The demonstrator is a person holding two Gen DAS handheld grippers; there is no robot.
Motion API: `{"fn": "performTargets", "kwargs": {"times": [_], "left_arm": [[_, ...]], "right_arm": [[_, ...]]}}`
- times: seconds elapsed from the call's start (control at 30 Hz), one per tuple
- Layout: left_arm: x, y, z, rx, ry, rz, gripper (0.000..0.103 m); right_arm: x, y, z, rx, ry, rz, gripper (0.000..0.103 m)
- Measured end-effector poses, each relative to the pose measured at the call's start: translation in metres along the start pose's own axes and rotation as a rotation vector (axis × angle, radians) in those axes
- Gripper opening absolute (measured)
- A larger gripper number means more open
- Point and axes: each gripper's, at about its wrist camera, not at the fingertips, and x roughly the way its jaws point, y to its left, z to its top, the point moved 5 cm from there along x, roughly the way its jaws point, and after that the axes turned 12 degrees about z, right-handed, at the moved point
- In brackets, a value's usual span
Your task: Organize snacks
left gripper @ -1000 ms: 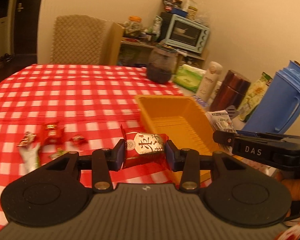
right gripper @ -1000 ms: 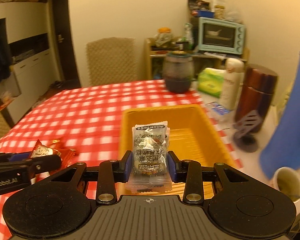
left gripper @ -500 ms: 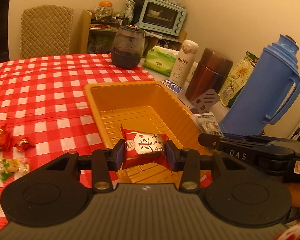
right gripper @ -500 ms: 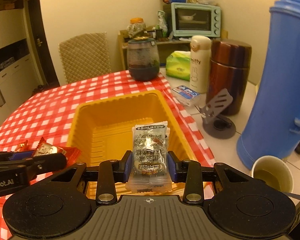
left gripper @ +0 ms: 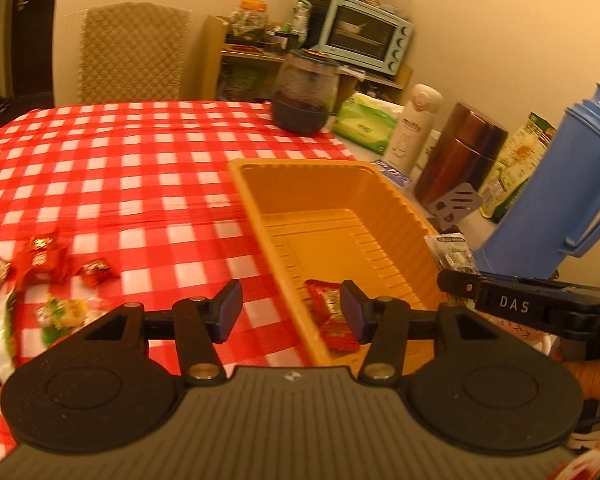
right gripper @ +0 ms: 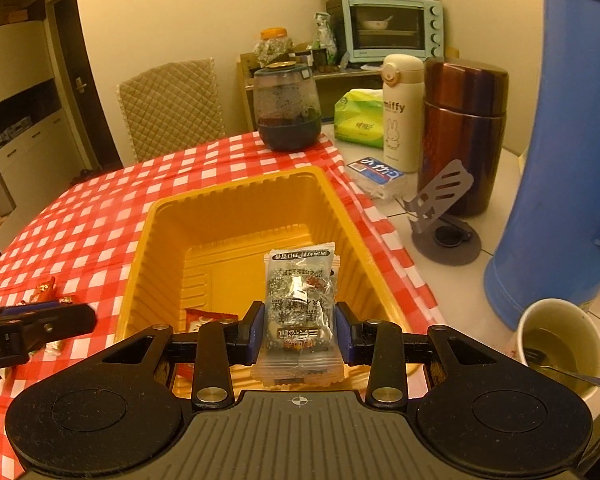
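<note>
One red snack packet [left gripper: 336,320] lies in the yellow tray [left gripper: 384,216] just beyond the released left tool [left gripper: 291,307], so next the right tool [right gripper: 299,327], clenched on a clear wrapped snack [right gripper: 300,300] above that tray, should let go.

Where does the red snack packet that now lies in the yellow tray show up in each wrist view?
Left wrist: red snack packet lies low centre, on the tray floor just behind the open left gripper.
Right wrist: red snack packet lower left of centre, partly hidden.
Shared landmark: yellow tray.
</note>
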Motion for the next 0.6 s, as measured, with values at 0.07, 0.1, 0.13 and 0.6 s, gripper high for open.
{"fn": "performTargets", "kwargs": {"times": [0.07,0.1,0.13,0.6], "left_arm": [[-0.003,0.005,-0.001,-0.006,0.0,0.007,0.051],[-0.005,0.008,-0.002,-0.006,-0.001,0.012,0.051],[-0.006,0.009,-0.002,-0.005,-0.002,0.016,0.051],[-0.048,0.038,-0.021,-0.037,0.001,0.086,0.058]], "right_arm": [[0.003,0.002,0.001,0.005,-0.007,0.011,0.038],[0.005,0.002,0.002,0.012,-0.015,0.021,0.038],[0.007,0.002,0.003,0.026,-0.02,0.035,0.038],[-0.029,0.025,-0.006,0.067,-0.005,0.041,0.063]]}}
